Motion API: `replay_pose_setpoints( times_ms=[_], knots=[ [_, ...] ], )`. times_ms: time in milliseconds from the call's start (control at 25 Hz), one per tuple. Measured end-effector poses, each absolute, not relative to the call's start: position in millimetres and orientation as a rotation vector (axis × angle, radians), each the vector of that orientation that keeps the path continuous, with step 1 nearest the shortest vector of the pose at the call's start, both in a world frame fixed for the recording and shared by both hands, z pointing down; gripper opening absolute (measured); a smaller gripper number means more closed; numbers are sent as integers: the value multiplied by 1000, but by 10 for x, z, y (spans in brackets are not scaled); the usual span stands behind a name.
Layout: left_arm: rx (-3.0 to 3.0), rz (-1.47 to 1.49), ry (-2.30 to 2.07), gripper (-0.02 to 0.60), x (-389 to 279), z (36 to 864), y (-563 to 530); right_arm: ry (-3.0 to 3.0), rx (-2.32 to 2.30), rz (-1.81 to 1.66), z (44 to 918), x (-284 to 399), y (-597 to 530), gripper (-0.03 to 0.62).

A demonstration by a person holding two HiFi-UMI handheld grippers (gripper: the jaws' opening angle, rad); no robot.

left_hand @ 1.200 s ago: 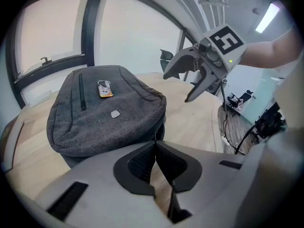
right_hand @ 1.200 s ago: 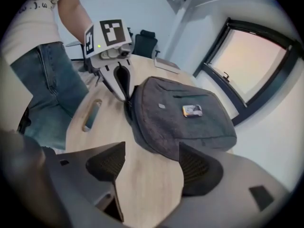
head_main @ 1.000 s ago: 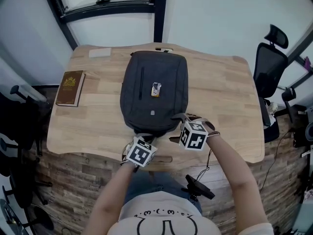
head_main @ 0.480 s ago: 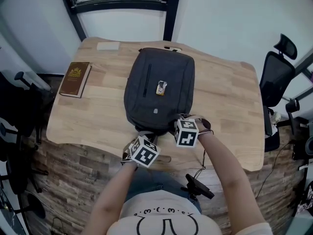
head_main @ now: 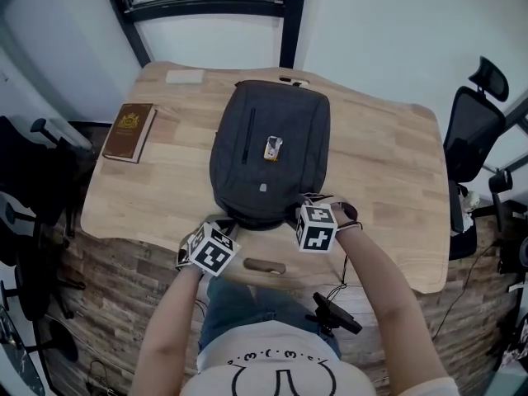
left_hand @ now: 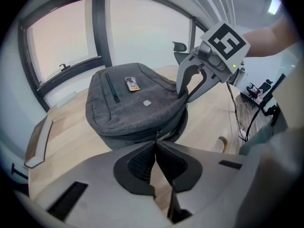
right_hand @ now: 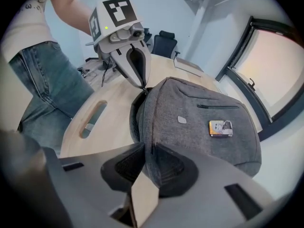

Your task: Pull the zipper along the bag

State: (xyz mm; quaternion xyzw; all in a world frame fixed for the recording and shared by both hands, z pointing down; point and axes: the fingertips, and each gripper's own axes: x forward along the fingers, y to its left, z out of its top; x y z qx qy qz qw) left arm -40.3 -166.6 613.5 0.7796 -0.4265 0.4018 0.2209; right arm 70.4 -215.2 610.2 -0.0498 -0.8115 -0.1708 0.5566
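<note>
Bag [head_main: 271, 151] edge in R tool [right_hand: 146, 161] (closing)

The backpack [head_main: 268, 167] is dark grey woven cloth, matt and slightly fuzzy, with a small glossy badge [head_main: 271, 148] on its front. The table [head_main: 379, 163] is pale wood, smooth, with visible grain. The book [head_main: 128, 132] has a matt brown cover with gold stamping. The left gripper [left_hand: 156, 144] is matt grey plastic; its pads [left_hand: 140, 164] are black and ribbed.
</note>
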Motion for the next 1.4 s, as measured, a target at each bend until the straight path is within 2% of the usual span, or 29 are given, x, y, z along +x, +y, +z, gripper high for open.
replay_pose_setpoints(
  times_ms=[880,1160,1400],
  knots=[
    [2319,1335,-1016,20,-1357,6305,-2093,-1824,-97,-392,6112,739,-2126,115],
    [2367,1329,-955,20,-1583,6449,-2454,-1753,-43,-397,6113,759,-2124,114],
    [2413,1185,-782,18,-1499,6381,-2381,-1685,123,-288,6109,812,-2167,132]
  ],
)
